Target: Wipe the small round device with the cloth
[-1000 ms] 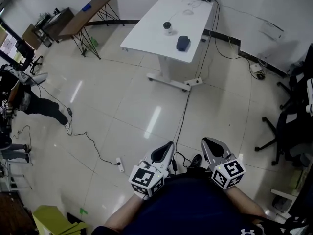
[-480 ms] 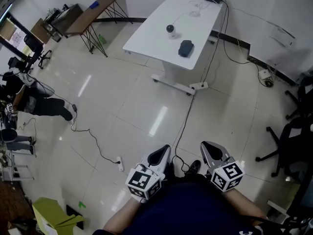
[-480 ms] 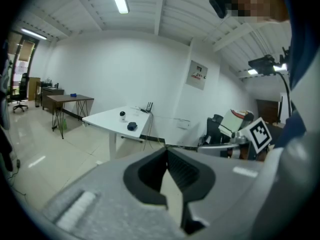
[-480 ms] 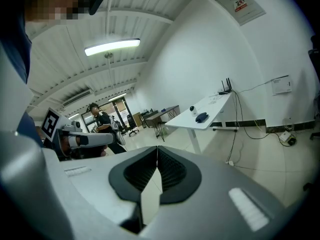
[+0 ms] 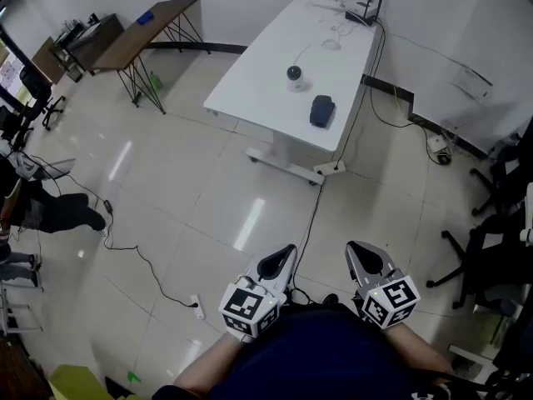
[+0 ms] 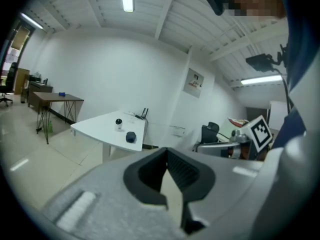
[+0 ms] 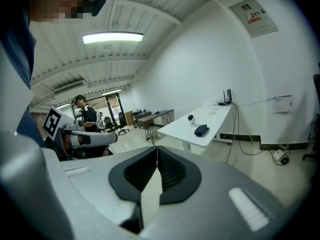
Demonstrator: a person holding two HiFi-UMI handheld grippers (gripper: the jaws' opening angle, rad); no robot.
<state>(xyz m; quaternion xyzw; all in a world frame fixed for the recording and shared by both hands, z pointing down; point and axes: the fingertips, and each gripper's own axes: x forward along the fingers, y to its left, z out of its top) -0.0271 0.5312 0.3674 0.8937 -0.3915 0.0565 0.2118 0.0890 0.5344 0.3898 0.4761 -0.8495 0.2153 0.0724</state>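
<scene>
A small round white-and-black device [image 5: 294, 75] stands on a white table [image 5: 258, 73] far ahead across the floor. A dark blue cloth [image 5: 321, 111] lies bunched on the same table, nearer its front right edge. The device [image 6: 118, 123] and cloth [image 6: 131, 137] show small in the left gripper view, and again as device [image 7: 190, 118] and cloth [image 7: 201, 130] in the right gripper view. My left gripper [image 5: 281, 259] and right gripper [image 5: 360, 253] are held close to the body, both shut and empty, far from the table.
A power cable [image 5: 310, 215] runs along the tiled floor from the table toward my feet. A router [image 5: 364, 13] sits at the table's far end. A brown desk [image 5: 137, 30] stands at upper left, office chairs [image 5: 491, 248] at right, a cord with plug [image 5: 193, 305] at left.
The table with the device and cloth sits slightly nearer and lower in the head view as I move toward it. Both grippers stay shut close to the body.
</scene>
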